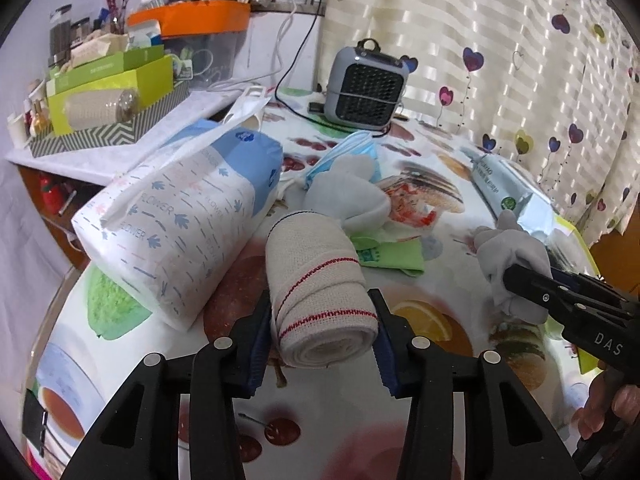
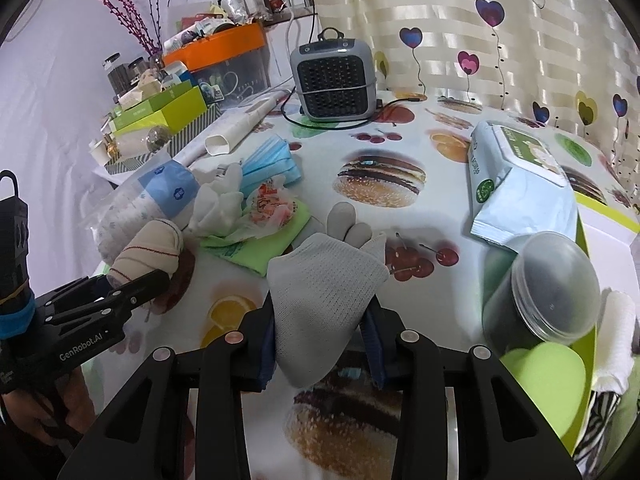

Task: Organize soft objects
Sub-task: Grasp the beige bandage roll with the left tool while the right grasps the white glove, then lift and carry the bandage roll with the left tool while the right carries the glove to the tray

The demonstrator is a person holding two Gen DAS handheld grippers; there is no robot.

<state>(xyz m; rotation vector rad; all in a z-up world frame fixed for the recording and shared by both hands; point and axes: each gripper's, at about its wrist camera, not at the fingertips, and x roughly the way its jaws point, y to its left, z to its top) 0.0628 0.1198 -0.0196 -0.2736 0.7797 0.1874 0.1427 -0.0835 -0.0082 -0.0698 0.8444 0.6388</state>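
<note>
On the fruit-and-burger printed tablecloth (image 2: 420, 216), the widest bare stretch runs through the middle and toward the far side, between the clutter at left and the pale blue wipes pack (image 2: 516, 184) at right. Far back stands a grey fan heater (image 2: 334, 80) with its black cable looping onto the cloth, and the heart-patterned curtain (image 2: 520, 40) closes off the far right edge. Along the left edge a big tissue pack (image 1: 180, 232) lies close beside the left gripper's load, with blue face masks (image 2: 268, 160), a green cloth (image 2: 272, 240) and a second grey glove (image 1: 352, 196) heaped just beyond. At near right a clear-lidded dark jar (image 2: 544, 288) lies in a lime-green box (image 2: 582, 248).

The left gripper (image 1: 320, 320) has its blue-padded jaws pressed against both sides of a beige bandage roll (image 1: 316, 280), a ribbed elastic wrap with a thin red stitched line, lying near the tablecloth's near-left part. The right gripper (image 2: 320, 312) pinches a knitted grey glove (image 2: 324, 272) at its cuff end, the fabric bunched between the jaws and the limp fingers pointing away over the cloth, just right of the green cloth.
</note>
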